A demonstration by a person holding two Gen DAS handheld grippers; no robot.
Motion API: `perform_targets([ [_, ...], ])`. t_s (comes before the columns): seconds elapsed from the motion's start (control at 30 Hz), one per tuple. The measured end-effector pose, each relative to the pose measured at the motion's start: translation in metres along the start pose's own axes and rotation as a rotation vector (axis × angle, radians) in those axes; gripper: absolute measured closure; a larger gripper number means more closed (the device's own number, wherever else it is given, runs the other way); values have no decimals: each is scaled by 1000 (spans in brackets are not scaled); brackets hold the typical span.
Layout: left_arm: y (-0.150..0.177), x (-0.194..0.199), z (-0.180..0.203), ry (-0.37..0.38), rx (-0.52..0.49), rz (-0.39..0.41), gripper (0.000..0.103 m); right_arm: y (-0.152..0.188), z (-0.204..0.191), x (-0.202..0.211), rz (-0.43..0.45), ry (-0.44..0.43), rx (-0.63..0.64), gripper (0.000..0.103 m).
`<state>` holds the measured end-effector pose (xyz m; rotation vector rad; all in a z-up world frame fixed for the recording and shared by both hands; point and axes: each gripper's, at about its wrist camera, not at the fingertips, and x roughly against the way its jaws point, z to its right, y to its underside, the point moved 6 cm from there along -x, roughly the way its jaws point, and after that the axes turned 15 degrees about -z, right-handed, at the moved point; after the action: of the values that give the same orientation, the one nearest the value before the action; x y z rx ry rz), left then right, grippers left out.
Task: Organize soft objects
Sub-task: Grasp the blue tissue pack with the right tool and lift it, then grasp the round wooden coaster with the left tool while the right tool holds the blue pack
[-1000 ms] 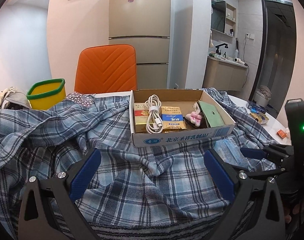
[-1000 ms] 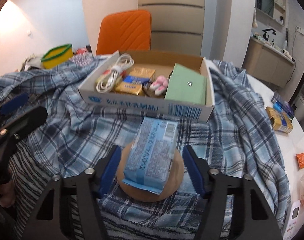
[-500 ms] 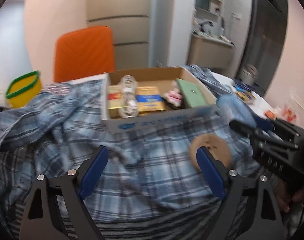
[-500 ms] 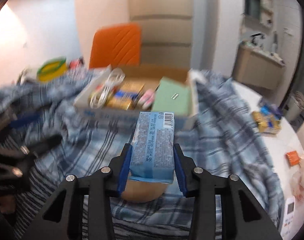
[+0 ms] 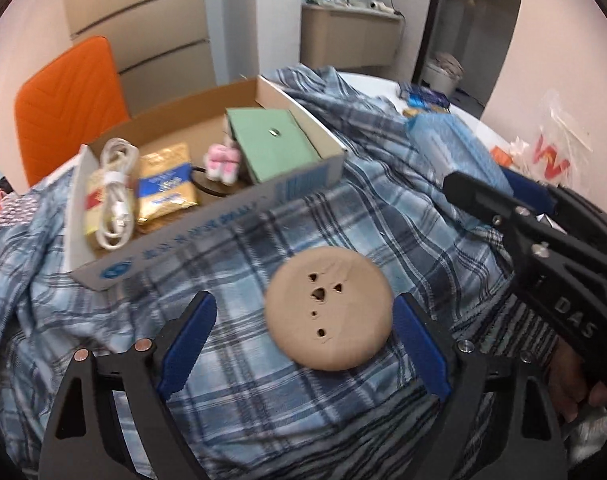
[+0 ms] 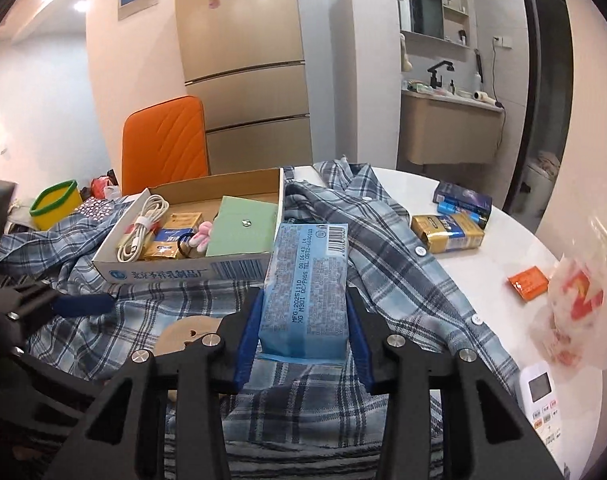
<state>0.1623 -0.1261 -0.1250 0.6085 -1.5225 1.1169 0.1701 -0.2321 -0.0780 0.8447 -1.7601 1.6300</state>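
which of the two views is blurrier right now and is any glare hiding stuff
Left wrist view: motion-smeared, the cardboard box lettering and the tissue pack unreadable, the round wooden disc soft-edged. Right wrist view: sharper, print on the tissue pack legible in the right gripper; only the plastic bag at the right edge is blurred. Ceiling spots glare top left, hiding nothing. Both bend straight lines.

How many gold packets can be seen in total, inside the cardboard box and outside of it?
3. Two gold packets lie inside the cardboard box, one behind the other; a third lies on the white table. More may be hidden under the cable.
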Motion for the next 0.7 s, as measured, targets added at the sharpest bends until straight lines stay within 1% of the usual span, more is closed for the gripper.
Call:
perform_targets([
  [0.1,-2,-11,5,23,-20,-39,14,0,0,0,1,-1,0,60],
  [0.2,-3,-19,11,34,-39,-62,14,0,1,1,2,-1,-4,60],
  [0.3,-3,-25,12,46,-41,-86,14,1,2,5,18,0,-11,60],
  [0.47,-2,-36,12,53,-36,-123,14,1,2,1,1,-5,-11,60],
  [0.5,-3,-35,12,46,-37,-118,15,1,2,1,-1,-6,-12,60],
  [0.6,-6,-35,12,42,-36,-110,21,1,2,1,-2,-6,-13,60],
  [0.7,-5,-29,14,37,-37,-84,23,1,2,0,-5,-6,-13,60],
])
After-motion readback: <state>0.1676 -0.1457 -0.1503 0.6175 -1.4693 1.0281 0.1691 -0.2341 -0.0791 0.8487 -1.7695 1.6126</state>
